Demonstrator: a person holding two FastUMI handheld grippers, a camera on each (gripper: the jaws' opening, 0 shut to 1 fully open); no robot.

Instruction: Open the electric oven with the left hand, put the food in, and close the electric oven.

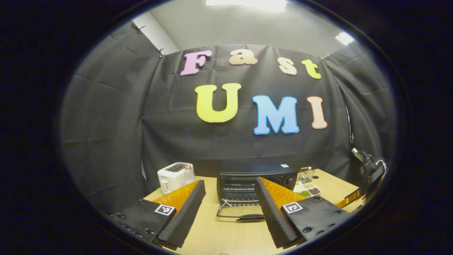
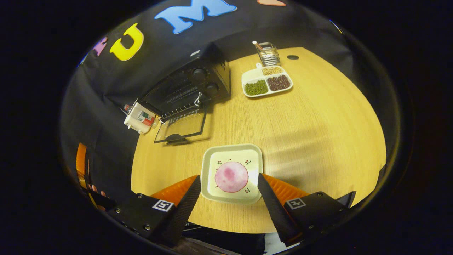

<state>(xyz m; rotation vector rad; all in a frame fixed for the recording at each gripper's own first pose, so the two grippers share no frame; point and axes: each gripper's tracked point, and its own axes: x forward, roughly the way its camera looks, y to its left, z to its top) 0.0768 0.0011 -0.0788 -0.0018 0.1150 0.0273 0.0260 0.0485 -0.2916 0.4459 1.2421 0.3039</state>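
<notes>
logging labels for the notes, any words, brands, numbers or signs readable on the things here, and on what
No text can be read on the things here.
Oven: small pale sticker on top, too small to read.
Bottle beside the toaster: coloured label, blurred.
Left tongs and right tongs: square black-and-white code markers, no letters.

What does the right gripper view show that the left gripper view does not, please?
Right gripper view: a square plate with a round pink slice on it, lying between the open fingers of the right hand-held gripper. Left gripper view: the open left hand-held gripper and the ceiling lights. Both: the oven with its door folded down, the white toaster, the divided tray of beans, and the wooden table.
</notes>
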